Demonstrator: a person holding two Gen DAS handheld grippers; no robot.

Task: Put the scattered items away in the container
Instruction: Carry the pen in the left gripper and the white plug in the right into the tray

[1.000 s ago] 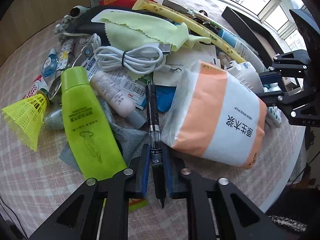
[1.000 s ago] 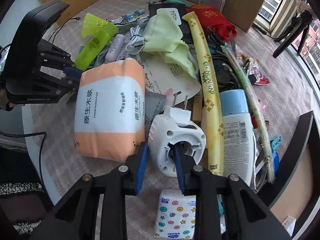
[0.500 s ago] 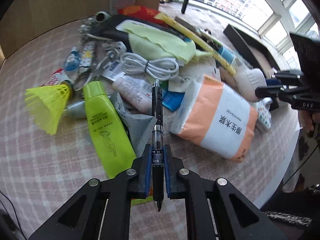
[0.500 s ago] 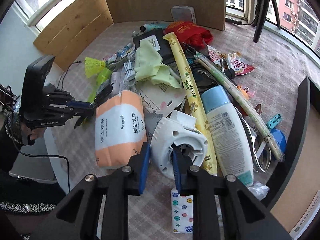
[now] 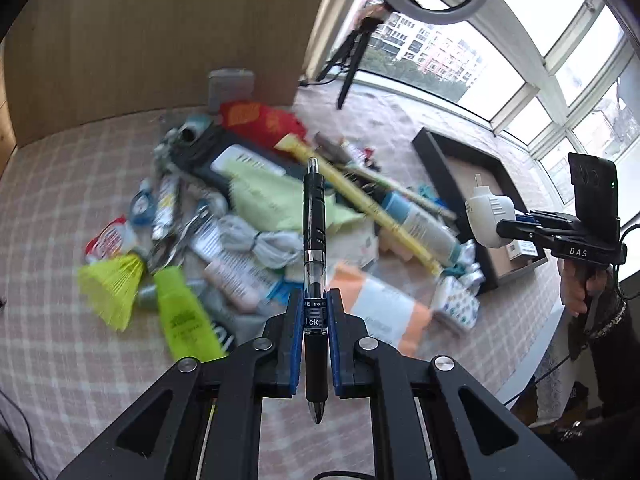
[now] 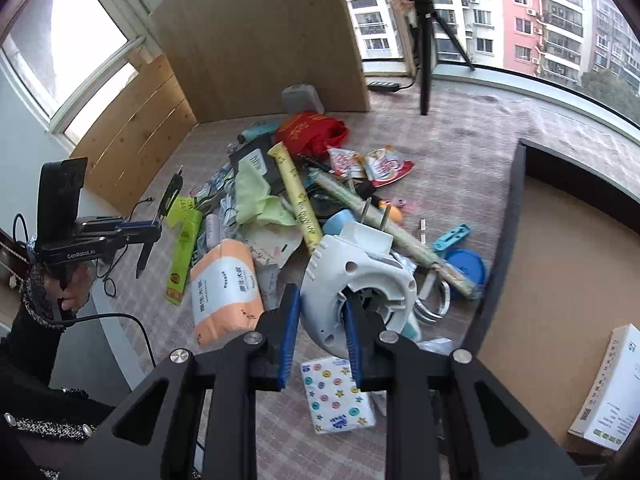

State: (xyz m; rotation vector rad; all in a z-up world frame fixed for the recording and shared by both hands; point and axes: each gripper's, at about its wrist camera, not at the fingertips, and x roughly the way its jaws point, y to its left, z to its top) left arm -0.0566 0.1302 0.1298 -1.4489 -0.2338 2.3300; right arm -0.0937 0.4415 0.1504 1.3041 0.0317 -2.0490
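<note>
My left gripper [image 5: 314,300] is shut on a black click pen [image 5: 314,216], held in the air above the cluttered table with its tip toward the camera. My right gripper [image 6: 322,300] is shut on a white plug-in device [image 6: 360,268] with two metal prongs, one finger inside its central hole, lifted off the pile. The black-rimmed container [image 6: 508,216] with a brown floor lies to the right. The left wrist view shows the right gripper [image 5: 516,224] carrying the white device [image 5: 490,216] near the container [image 5: 436,160]. The left gripper [image 6: 154,226] and its pen [image 6: 170,196] show at the right wrist view's left.
The pile holds an orange-and-white tissue pack [image 6: 224,284], a green tube [image 6: 186,248], a small patterned tissue pack [image 6: 338,392], a yellow shuttlecock [image 5: 112,284], cables and bottles. A white box [image 6: 612,396] lies inside the container. A tripod [image 6: 426,40] stands at the back by a wooden panel.
Both grippers have closed on their items and risen. The pen has come up off the table, and the white device has been lifted from the pile and carried toward the container.
</note>
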